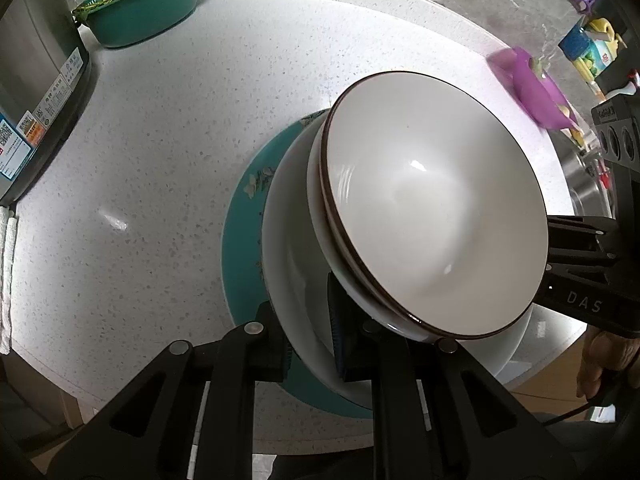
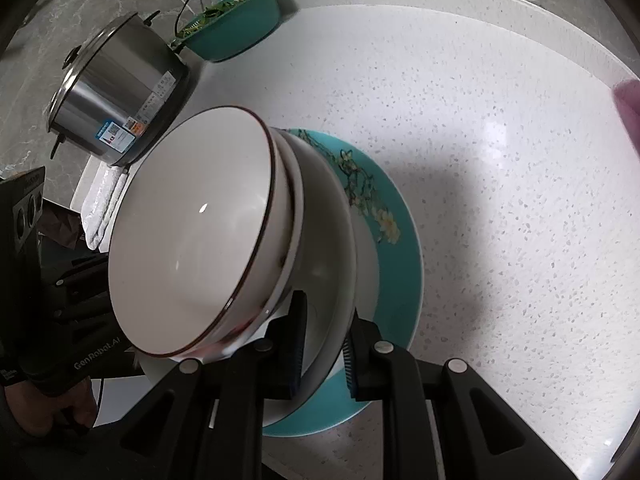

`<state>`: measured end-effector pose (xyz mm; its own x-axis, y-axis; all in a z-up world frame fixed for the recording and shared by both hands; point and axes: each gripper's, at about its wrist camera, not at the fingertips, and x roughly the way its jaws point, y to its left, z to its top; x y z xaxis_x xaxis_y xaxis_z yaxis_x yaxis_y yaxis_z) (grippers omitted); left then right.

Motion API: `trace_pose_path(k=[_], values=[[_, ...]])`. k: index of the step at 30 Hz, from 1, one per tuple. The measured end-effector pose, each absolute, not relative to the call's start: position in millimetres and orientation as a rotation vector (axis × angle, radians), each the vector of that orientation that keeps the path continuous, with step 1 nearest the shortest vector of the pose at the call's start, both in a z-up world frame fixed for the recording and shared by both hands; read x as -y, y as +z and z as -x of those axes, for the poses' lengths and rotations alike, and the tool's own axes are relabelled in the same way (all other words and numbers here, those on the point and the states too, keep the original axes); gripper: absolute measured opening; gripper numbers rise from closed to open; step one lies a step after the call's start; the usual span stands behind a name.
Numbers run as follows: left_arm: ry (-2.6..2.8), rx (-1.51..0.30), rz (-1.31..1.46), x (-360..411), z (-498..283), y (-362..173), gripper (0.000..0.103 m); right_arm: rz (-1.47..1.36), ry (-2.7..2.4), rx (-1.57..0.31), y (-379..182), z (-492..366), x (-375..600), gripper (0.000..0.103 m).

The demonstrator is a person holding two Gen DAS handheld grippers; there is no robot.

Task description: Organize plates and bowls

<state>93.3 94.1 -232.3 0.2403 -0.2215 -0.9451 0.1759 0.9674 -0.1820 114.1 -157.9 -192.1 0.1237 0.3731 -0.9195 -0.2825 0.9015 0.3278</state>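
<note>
A large white bowl (image 1: pixel 288 240) holds two nested white bowls with brown rims (image 1: pixel 432 208). My left gripper (image 1: pixel 310 344) is shut on the large bowl's near rim, one finger inside and one outside. On the opposite side my right gripper (image 2: pixel 324 356) is shut on the same bowl's rim (image 2: pixel 328 248). The brown-rimmed bowls (image 2: pixel 192 248) tilt within it. Directly underneath lies a teal plate with a flower pattern (image 1: pixel 240 248) (image 2: pixel 400 264) on the speckled white counter. Whether the large bowl touches the plate is not clear.
A steel rice cooker (image 2: pixel 120 92) and a teal basin of greens (image 2: pixel 236 28) stand at the counter's back. A folded white towel (image 2: pixel 104 200) lies by the cooker. A purple container (image 1: pixel 536 84) sits near a sink (image 1: pixel 584 184). The counter's front edge is close.
</note>
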Motion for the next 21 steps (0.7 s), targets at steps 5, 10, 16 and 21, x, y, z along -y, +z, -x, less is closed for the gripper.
trace_pose_path(k=[5,10,16,21], values=[[-0.269,-1.3,0.04,-94.2,-96.2,-237.3,0.013,-0.083,0.478,-1.371,-196.7,-114.1,157.6,0.018],[-0.265,-1.295,0.041,-94.3,-95.2,-240.0,0.013,-0.075,0.479,-1.364,-196.6,-115.3,155.7,0.018],[-0.261,-1.286,0.054,-96.3,-95.7,-241.0,0.013,-0.066,0.473,-1.359,-196.8,-115.0,153.9,0.018],[-0.262,-1.274,0.057,-101.0,-94.3,-239.3,0.014,-0.065,0.473,-1.357,-197.4,-115.6,152.0,0.021]])
